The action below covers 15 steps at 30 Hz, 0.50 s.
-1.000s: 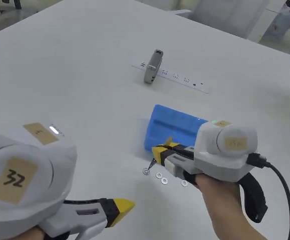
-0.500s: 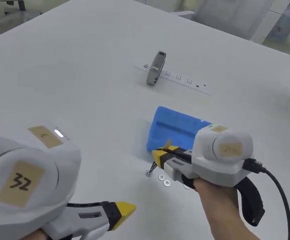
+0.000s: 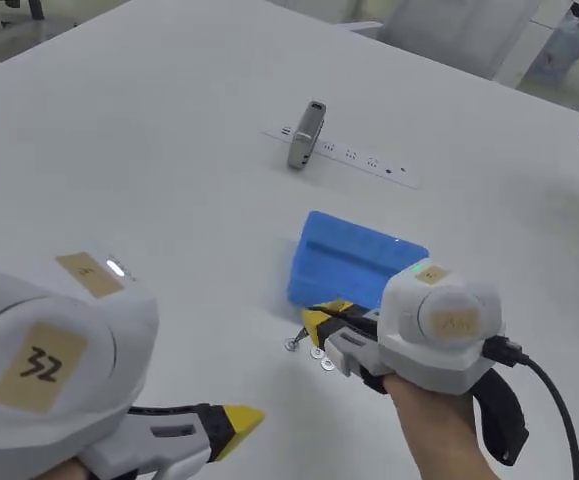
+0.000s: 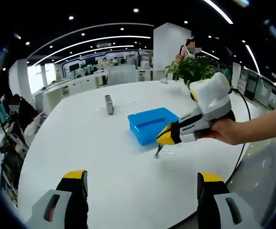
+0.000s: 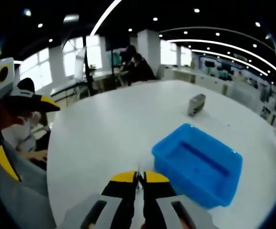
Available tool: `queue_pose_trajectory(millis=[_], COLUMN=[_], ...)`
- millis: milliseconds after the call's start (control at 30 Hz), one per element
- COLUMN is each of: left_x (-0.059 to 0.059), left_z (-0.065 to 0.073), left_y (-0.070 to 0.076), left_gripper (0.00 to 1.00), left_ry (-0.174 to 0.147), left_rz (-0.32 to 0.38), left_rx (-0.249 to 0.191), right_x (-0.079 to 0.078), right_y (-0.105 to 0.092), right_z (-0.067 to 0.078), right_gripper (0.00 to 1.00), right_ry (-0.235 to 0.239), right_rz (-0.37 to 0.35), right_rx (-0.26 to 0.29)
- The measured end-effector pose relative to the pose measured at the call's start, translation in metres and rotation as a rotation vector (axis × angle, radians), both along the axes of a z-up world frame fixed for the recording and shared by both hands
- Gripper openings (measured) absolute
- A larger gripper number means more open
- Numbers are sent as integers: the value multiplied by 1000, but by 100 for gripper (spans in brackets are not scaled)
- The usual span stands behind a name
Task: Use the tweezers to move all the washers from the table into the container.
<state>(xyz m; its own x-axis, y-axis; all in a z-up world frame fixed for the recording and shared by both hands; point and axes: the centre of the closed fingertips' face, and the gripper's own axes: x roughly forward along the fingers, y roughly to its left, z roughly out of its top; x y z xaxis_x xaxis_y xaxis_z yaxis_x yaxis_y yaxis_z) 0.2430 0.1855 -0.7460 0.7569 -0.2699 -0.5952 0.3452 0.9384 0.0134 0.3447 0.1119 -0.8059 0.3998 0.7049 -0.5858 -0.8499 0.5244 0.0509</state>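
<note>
In the head view, the right gripper (image 3: 314, 325) has its jaws pressed together on the tweezers (image 3: 300, 337), whose tip points down at the washers (image 3: 316, 352) lying on the white table (image 3: 169, 180) just below the jaws. The blue container (image 3: 354, 262) sits just beyond them. In the left gripper view, the left gripper (image 4: 141, 183) holds its jaws spread wide, with container and washers well ahead between them. In the right gripper view, the closed jaws have the container just ahead to their right.
</note>
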Motion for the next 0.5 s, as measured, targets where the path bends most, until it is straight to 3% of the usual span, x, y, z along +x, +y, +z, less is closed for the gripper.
queue_pose_trajectory(millis=[167, 500], left_x=[1, 1], left_z=[2, 5], left_y=[1, 3], left_gripper=[98, 99], left_ry=[-8, -16], left_rz=[2, 7], left_rx=[-1, 3], right_x=[4, 5], right_y=[-1, 8], right_z=[0, 42], right_gripper=[0, 0], right_ry=[14, -21], right_rz=[5, 30], right_rx=[-17, 16])
